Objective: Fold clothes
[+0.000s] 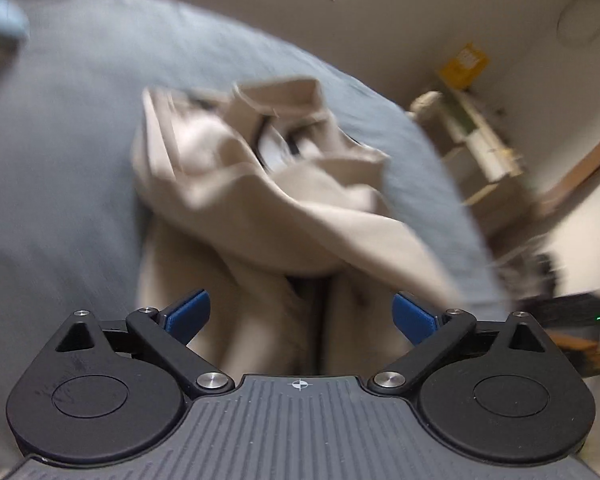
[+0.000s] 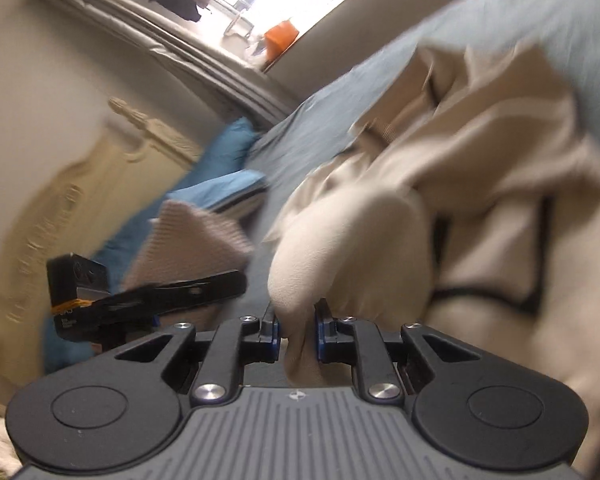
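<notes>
Bed: grey-blue cover, flat woven look, heavy motion blur in both views. Blue pillows at its far end beside a cream carved panel; a ribbed pinkish cloth lies near them.

Garment: beige, soft matte fabric, crumpled in loose folds on the bed, dark trim or lining showing in the creases. Type unclear.

Left gripper: blue-padded fingers spread wide, nothing between the pads. Garment lies just ahead of and below them, two beige lobes running toward the gap; contact can't be confirmed.

Right gripper: fingers nearly together, pinching a bunched fold of the garment; the cloth bulges out rounded just past the tips, the rest trailing right across the bed. The left gripper's black body shows at the left of the right wrist view, apart from the cloth.
</notes>
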`<state>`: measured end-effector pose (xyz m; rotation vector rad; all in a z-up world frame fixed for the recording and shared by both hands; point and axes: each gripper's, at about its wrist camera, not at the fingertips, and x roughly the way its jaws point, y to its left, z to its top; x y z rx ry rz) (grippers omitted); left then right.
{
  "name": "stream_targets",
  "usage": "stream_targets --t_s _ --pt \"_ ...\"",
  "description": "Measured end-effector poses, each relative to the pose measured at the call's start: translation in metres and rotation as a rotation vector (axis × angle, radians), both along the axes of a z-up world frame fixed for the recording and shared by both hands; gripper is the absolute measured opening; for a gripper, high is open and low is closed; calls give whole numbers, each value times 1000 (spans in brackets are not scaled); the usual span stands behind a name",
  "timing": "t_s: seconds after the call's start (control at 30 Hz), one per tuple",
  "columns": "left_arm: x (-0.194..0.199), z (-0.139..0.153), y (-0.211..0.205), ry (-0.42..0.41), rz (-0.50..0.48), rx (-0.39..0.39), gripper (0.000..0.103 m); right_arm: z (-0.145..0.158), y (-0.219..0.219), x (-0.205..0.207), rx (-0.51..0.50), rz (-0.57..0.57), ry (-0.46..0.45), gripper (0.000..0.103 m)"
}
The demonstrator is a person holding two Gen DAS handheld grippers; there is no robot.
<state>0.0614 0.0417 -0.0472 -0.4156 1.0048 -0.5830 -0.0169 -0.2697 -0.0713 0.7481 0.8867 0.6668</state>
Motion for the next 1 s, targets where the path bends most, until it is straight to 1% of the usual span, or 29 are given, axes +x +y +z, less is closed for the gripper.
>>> stream_targets --t_s 0.03,0.07,0.13,0.2,0.27,0.3,0.33,0.37,0.47,0.53,0.6,0.67,0.7,0.77,0.87,1.0 --pt "-2 -4 4 38 -4 -36 98 -9 10 -1 35 23 19 18" --pt "-4 -8 8 74 6 -60 98 -15 22 -2 49 49 31 17" --pt "-4 -15 11 124 18 -93 98 -23 50 -4 31 104 30 17" --pt "-3 -19 10 150 13 -94 98 -24 72 -6 30 148 19 18" --pt "-2 -22 7 155 -3 -81 96 -21 88 -6 37 178 -3 18" --pt "-1 -22 5 156 -11 -74 95 -16 95 -7 13 194 -30 18" --pt "0 -23 4 160 -21 -79 89 -11 102 -8 -17 212 -59 18" --pt "1 -24 2 163 -32 -84 78 -5 109 -8 -47 229 -89 18" --pt "6 -29 2 204 -71 -124 64 9 126 -12 -122 269 -167 18" --pt "8 -32 0 215 -90 -117 58 16 136 -16 -157 287 -209 18" --pt "10 -35 -1 225 -109 -102 50 20 143 -18 -168 297 -236 18" --pt "12 -37 -2 235 -123 -88 36 22 146 -21 -173 295 -255 18" --pt "13 -37 -1 238 -128 -81 32 22 145 -22 -175 290 -260 18" --pt "16 -38 -1 238 -138 -72 18 23 146 -25 -174 276 -264 18" --pt "19 -38 1 230 -148 -67 11 24 144 -27 -156 243 -254 19" --pt "22 -29 8 174 -115 -16 8 17 131 -19 -60 211 -191 20"
